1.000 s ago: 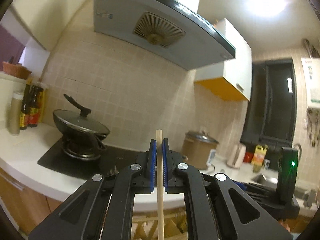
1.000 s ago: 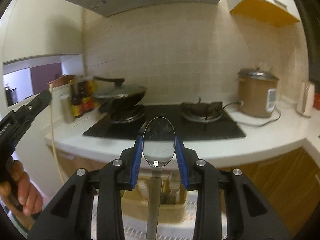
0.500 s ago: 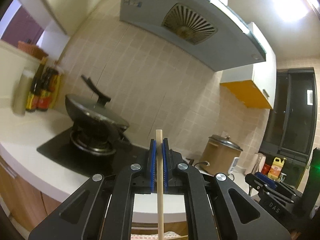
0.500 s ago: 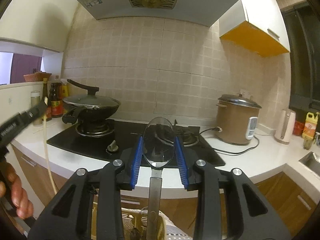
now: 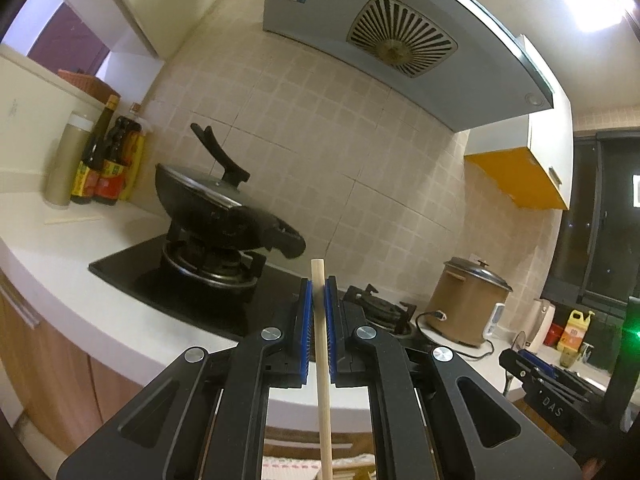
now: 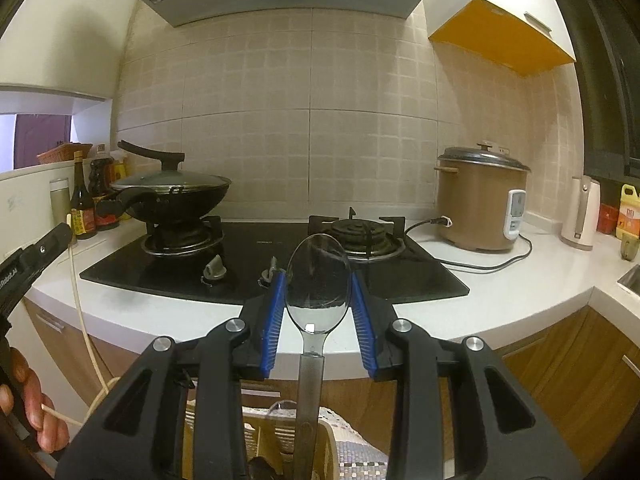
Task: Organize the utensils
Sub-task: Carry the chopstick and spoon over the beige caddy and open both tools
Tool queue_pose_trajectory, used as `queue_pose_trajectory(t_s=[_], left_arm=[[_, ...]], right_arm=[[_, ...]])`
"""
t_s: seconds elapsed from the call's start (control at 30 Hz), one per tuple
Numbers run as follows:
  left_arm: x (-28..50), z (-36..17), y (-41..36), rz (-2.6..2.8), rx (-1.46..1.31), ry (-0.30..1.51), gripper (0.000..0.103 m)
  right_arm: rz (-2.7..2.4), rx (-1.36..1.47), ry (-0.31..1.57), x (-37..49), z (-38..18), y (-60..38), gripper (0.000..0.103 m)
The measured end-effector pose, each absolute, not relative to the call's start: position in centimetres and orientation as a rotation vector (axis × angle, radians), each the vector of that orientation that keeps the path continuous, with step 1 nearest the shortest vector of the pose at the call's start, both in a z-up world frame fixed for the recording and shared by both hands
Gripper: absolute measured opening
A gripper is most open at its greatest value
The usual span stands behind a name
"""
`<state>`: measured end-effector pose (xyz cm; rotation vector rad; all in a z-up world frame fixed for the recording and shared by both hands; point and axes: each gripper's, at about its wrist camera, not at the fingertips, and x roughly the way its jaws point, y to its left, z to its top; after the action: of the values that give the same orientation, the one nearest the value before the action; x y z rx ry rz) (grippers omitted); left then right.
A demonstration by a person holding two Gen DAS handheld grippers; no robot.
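White countertop, black hob, tiled wall.

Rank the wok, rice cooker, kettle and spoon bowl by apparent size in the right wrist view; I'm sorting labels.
1. Wok and rice cooker: alike, unranked.
2. Spoon bowl: enlarged by nearness.
3. Kettle.

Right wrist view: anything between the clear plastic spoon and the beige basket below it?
Nothing visible. The clear plastic spoon sits bowl-up in the right tool, its handle running straight down toward the beige slotted basket at the frame bottom. The tool body hides part of the basket opening, so that part is unconfirmed.
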<state>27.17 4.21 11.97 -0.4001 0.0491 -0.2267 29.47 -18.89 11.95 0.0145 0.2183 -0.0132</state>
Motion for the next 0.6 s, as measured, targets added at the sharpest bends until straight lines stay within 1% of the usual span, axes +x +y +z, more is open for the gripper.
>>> queue_pose_trajectory(t_s=[0.37,0.4,0.43,0.47,0.53,0.6], left_arm=[[24.9,11.8,4.6,-0.339,-0.332,0.092,0.006],[24.6,12.0,4.8,-0.36,-0.331,0.098,0.008],[24.3,12.1,5.1,-0.387,-0.333,0.107,0.015],[24.0,12.3,5.3,-0.397,-0.334,0.113,0.021],[23.3,12.6,5.9,-0.416,-0.335,0.121,0.026],[22.9,12.9,6.3,-0.434,-0.343,0.134,0.026]], right_arm=[[0.01,0.077,0.262,27.2,10.3,-20.2,0.03],[0.029,0.084,0.27,26.7,10.3,-20.3,0.031],[0.046,0.088,0.276,26.5,10.3,-20.3,0.032],[0.067,0.089,0.287,26.0,10.5,-20.2,0.034],[0.088,0.093,0.292,25.0,10.7,-20.0,0.045],[0.124,0.083,0.306,24.0,11.1,-19.8,0.047]])
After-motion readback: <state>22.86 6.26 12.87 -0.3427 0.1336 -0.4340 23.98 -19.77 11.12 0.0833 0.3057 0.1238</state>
